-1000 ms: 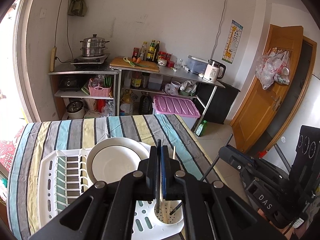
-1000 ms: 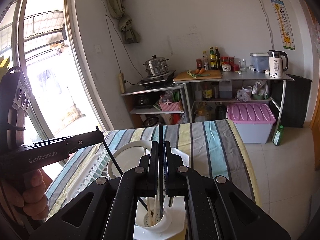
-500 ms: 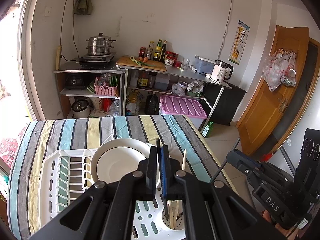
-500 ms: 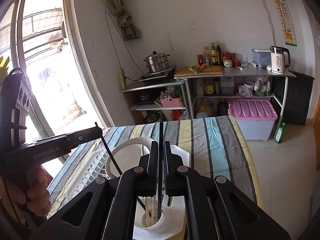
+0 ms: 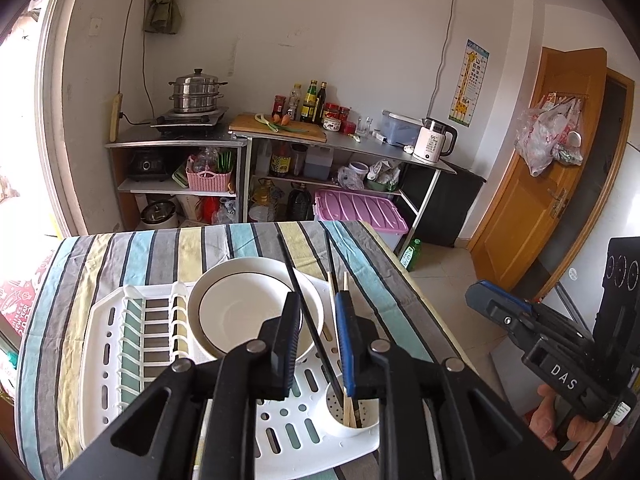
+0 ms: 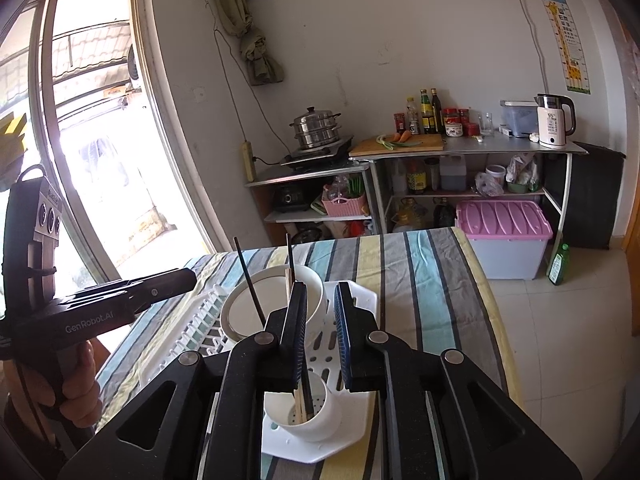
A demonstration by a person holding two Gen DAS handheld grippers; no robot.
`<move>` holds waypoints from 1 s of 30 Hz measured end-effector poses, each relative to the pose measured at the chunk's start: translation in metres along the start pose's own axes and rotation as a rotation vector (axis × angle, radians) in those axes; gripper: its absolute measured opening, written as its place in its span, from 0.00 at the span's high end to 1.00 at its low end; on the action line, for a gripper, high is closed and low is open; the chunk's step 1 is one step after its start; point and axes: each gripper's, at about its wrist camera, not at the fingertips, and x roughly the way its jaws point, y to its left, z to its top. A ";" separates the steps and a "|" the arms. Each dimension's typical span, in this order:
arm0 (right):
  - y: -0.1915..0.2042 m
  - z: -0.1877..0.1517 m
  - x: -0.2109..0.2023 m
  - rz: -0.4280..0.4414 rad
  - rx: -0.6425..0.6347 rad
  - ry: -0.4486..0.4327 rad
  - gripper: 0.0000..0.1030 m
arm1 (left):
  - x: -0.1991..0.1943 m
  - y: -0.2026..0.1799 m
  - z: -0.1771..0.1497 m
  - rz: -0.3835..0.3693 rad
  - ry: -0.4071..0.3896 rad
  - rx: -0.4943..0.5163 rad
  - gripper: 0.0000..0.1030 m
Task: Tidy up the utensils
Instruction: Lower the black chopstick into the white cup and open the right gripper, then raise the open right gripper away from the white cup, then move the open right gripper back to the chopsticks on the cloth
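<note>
A white utensil cup [image 5: 352, 420] [image 6: 308, 420] sits in the corner of a white drying rack [image 5: 104, 344] [image 6: 360, 300]. Two black chopsticks [image 5: 296, 280] [image 6: 249, 280] and pale wooden chopsticks [image 5: 345, 282] [image 6: 287, 280] stand in it. My left gripper [image 5: 318, 300] hangs over the cup with its jaws opening. One black chopstick leans loose through the gap, and the pads do not press it. My right gripper [image 6: 320, 294] is also above the cup, jaws opening, with a black chopstick [image 6: 291, 258] free beside its left finger. Each gripper shows in the other's view: the right gripper [image 5: 476, 292] and the left gripper [image 6: 191, 278].
A white plate [image 5: 248, 312] [image 6: 240, 312] stands in the rack behind the cup. The rack lies on a striped tablecloth [image 5: 160, 248] [image 6: 420, 272]. The table's right edge [image 5: 404, 280] drops to a tiled floor. Kitchen shelves and a pink-lidded box [image 6: 504, 220] stand beyond.
Both grippers were shut on a black chopstick over the cup. Their jaws have now parted and the chopsticks stand loose in the cup, leaning left.
</note>
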 end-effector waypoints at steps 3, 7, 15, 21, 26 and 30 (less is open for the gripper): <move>0.006 -0.011 -0.019 0.005 -0.019 -0.010 0.86 | -0.014 0.001 -0.017 0.003 -0.010 0.007 0.82; 0.014 -0.031 -0.044 -0.003 -0.038 -0.017 0.86 | -0.036 0.001 -0.047 0.016 -0.024 0.015 0.82; 0.034 -0.079 -0.094 0.014 -0.073 -0.025 0.86 | -0.077 -0.001 -0.113 0.065 -0.029 0.024 0.82; 0.046 -0.110 -0.119 0.029 -0.092 -0.013 0.86 | -0.105 -0.005 -0.153 0.070 -0.032 0.038 0.82; 0.047 -0.136 -0.131 0.024 -0.083 0.015 0.86 | -0.120 -0.009 -0.181 0.073 -0.028 0.034 0.82; 0.043 -0.156 -0.137 0.028 -0.055 0.041 0.86 | -0.128 -0.009 -0.206 0.082 -0.012 0.028 0.82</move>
